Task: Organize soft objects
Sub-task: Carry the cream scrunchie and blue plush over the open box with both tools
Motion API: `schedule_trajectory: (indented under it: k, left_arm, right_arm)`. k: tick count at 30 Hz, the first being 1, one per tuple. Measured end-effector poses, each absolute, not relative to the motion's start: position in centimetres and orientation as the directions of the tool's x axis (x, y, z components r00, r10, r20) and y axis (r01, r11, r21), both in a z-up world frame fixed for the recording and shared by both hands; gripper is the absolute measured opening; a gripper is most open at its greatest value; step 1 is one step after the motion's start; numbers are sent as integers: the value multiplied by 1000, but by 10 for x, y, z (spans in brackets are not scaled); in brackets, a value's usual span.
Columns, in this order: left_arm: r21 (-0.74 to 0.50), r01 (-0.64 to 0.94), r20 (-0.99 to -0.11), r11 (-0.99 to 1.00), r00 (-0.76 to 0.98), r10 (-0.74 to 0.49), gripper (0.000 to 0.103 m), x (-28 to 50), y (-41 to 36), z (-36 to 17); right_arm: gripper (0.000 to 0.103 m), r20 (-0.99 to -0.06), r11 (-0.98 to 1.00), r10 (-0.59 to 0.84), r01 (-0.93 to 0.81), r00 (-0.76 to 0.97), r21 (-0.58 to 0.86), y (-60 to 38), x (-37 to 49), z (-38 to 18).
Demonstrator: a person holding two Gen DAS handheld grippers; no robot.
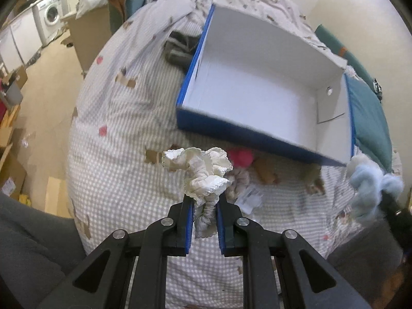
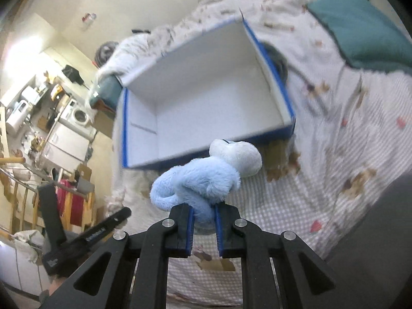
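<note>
Checked bedding (image 1: 121, 134) covers the bed under both my tools, and on it sits a blue box (image 1: 260, 95) with a white inside, open and bare. My left gripper (image 1: 204, 212) is clenched on a crumpled white cloth (image 1: 203, 170), lifted clear of the bedding on the near side of the box. My right gripper (image 2: 204, 215) pinches a light blue plush toy (image 2: 206, 177), also raised near the box's near wall. A pink soft item (image 1: 240, 157) lies against that wall, beside a brown one (image 1: 265, 171).
</note>
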State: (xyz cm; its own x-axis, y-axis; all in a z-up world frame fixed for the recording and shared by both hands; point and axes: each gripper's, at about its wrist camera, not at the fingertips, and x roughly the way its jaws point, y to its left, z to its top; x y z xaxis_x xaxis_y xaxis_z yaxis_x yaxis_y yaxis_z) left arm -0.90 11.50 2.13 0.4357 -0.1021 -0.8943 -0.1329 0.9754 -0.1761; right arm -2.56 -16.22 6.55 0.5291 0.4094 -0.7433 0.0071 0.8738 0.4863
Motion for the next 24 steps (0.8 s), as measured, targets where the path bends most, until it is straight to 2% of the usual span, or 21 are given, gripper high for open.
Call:
schedule_trajectory:
  k: [6, 16, 24]
  left_arm:
    - [-117, -99, -890, 988, 451, -60, 14, 6, 107, 51]
    - [-80, -161, -884, 984, 468, 4, 14, -2, 103, 90]
    - [-31, -76, -851, 997, 526, 13, 14, 35, 76, 107]
  right_arm:
    - [15, -662, 858, 445, -78, 603, 507, -152, -5, 105]
    - [15, -595, 808, 536, -161, 599, 566, -159, 12, 112]
    - [15, -586, 815, 513, -139, 627, 563, -184, 43, 106]
